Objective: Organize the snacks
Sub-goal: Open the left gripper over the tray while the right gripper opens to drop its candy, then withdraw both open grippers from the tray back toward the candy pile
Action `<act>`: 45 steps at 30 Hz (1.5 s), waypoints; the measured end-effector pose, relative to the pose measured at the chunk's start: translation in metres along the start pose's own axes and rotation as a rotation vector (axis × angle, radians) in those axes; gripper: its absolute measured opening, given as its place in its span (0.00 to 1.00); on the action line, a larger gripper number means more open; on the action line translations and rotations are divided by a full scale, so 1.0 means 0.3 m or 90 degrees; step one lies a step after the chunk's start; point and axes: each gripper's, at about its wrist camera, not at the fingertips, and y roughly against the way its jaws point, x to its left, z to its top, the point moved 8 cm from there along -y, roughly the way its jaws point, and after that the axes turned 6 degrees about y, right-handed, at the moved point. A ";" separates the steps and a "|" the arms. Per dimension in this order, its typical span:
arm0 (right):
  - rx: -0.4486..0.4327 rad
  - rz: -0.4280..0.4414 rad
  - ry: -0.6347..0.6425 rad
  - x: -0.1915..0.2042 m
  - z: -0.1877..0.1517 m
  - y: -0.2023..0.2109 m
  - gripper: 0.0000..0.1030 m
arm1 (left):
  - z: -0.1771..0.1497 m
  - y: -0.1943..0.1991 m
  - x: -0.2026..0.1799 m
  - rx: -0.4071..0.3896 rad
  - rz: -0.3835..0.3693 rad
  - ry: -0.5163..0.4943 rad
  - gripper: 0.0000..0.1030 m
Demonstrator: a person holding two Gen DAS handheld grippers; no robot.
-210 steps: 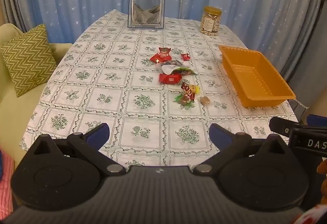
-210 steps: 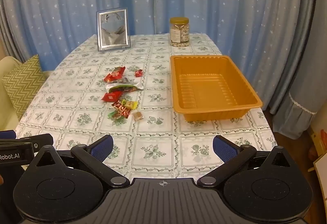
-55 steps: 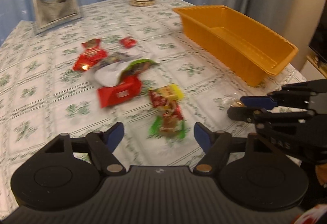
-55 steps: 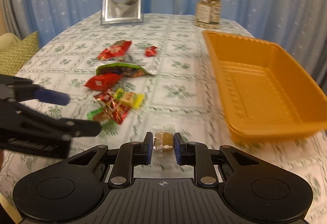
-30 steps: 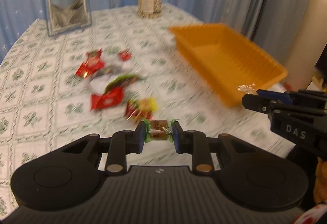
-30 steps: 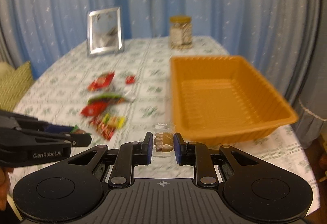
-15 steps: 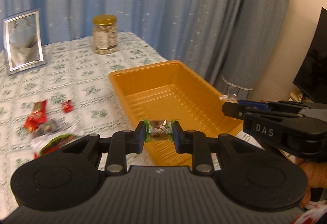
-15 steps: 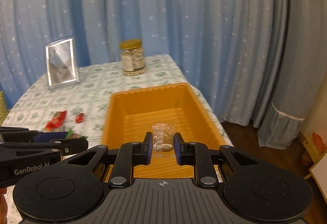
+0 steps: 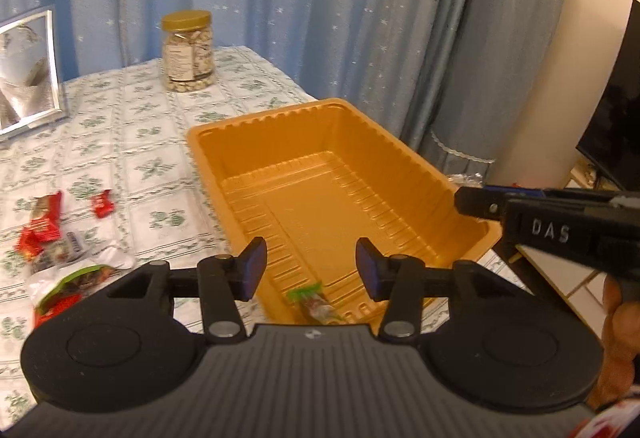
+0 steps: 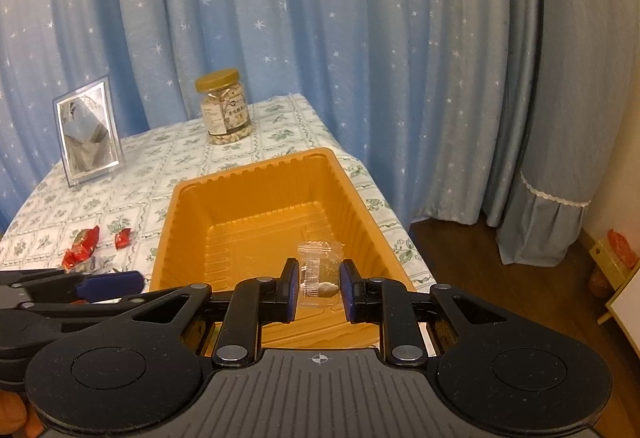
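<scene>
L gripper [image 9: 311, 268] hangs over the near end of the tray [image 9: 424, 162]; its jaws have just been opening and stand apart w/ nothing between the pads. Green candy [image 9: 316, 302] lies loose on the tray floor right below, near the front wall, partly hidden by the gripper body.

R gripper [image 10: 319, 285] is clamped on a clear-wrapped candy [image 10: 320, 272], pads pressing both sides of the wrapper; brown piece visible inside. It's held above the tray's near-right part, not touching the floor as far as can be seen. In the L view the R gripper comes in from the right edge, level w/ the tray's right rim, wrapper tip just showing at its fingertips. A bit of the person's hand [image 9: 616, 322] shows under it.

Tray otherwise bare, sits on a green-patterned tablecloth [image 9: 132, 142], near the table's right edge. Remaining snacks [image 9: 44, 230] are left of the tray, well apart from it: red wrappers, a small red candy [image 9: 102, 203], a green-and-white bag [image 9: 76, 274]. At the far end: nut jar [image 10: 225, 107] w/ gold lid, upright, and a silver photo frame [image 10: 89, 132] left of it. Blue star curtains [image 10: 320, 38] behind.
</scene>
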 end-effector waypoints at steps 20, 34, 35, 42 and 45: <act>0.013 0.069 -0.042 0.055 0.042 -0.027 0.54 | -0.039 0.187 0.177 -0.031 0.079 0.062 0.60; 0.010 0.062 -0.039 0.134 -0.027 0.194 0.54 | -0.110 0.380 0.240 -0.047 0.128 0.089 0.75; 0.009 0.065 -0.035 0.151 -0.034 0.209 0.54 | -0.115 0.399 0.248 -0.048 0.132 0.091 0.76; 0.014 0.091 -0.016 0.264 -0.089 0.293 0.54 | -0.167 0.534 0.311 -0.057 0.165 0.107 0.80; 0.014 0.103 -0.002 0.315 -0.106 0.320 0.54 | -0.187 0.581 0.340 -0.060 0.179 0.118 0.81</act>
